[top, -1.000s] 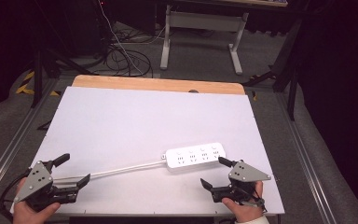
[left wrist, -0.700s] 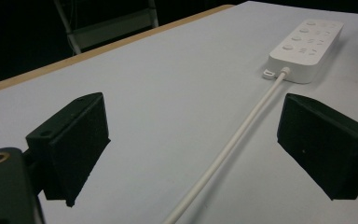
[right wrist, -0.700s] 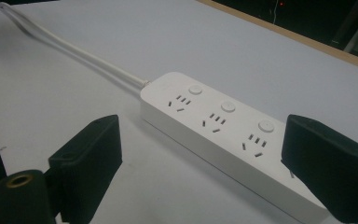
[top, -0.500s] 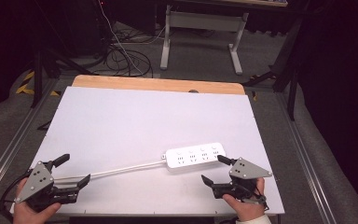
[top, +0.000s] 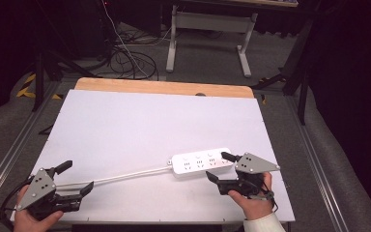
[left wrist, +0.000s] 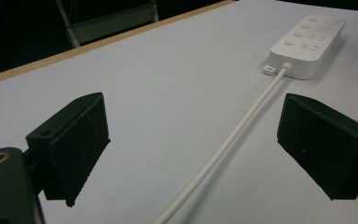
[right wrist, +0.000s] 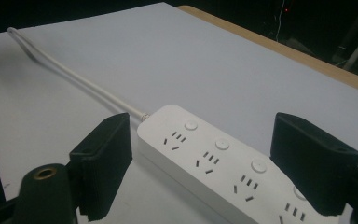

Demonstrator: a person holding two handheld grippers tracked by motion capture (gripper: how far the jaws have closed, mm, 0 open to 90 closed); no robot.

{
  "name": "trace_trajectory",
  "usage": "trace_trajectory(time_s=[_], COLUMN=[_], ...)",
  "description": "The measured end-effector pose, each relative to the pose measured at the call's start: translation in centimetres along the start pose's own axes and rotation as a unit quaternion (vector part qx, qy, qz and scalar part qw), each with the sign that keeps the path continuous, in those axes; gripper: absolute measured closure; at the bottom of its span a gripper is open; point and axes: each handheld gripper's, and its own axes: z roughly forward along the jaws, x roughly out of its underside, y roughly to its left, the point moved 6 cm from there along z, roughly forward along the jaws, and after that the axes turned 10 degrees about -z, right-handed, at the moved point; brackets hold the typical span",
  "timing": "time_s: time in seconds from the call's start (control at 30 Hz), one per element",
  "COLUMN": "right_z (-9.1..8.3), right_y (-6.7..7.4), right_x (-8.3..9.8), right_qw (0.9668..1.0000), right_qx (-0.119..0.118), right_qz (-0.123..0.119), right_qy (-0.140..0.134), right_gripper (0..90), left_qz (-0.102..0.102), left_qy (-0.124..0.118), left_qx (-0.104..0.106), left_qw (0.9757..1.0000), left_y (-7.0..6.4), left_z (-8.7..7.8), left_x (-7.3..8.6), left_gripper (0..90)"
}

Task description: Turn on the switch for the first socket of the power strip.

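While both claws gape empty, the power strip (right wrist: 223,163) runs off-frame beneath the right claw (top: 221,166).

The high view looks forward and down from above the person's side, taking in the whole white-covered table with a wooden far edge (top: 164,87) and the dark floor beyond at twelve o'clock. The left gripper view sits low and close over the tabletop, facing toward two o'clock along the thin white round cord (left wrist: 223,144). The right gripper view, nearer still, faces about ten o'clock over the white plastic power strip (right wrist: 223,168). All three share the strip and its cord.
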Motion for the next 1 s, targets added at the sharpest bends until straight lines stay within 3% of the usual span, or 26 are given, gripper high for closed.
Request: trace_trajectory(time_s=[0.4, 0.53, 0.9, 1.0], right_z=[1.5, 2.0, 3.3, 3.8], right_y=[-0.3, -0.2, -0.4, -0.4], right_x=[-2.5, -3.0, -3.9, -4.2], right_qw=[0.9997, 0.9996, 0.9993, 0.9990], right_qx=[-0.010, -0.027, -0.030, -0.043], right_qz=[-0.021, -0.011, -0.020, -0.010], right_qy=[0.003, -0.001, 0.008, 0.001], right_gripper=[21.8, 22.0, 22.1, 22.1], left_qz=[-0.001, 0.003, 0.005, 0.006], left_qy=[0.000, 0.000, 0.001, 0.002], left_qx=[0.001, 0.002, 0.002, 0.001], left_qw=[1.0000, 1.0000, 1.0000, 1.0000], left_y=[-0.1, -0.1, -0.1, -0.1], left_z=[0.0, 0.0, 0.0, 0.0], left_x=[0.0, 0.0, 0.0, 0.0], left_gripper=[9.7, 9.7, 9.7, 9.9])
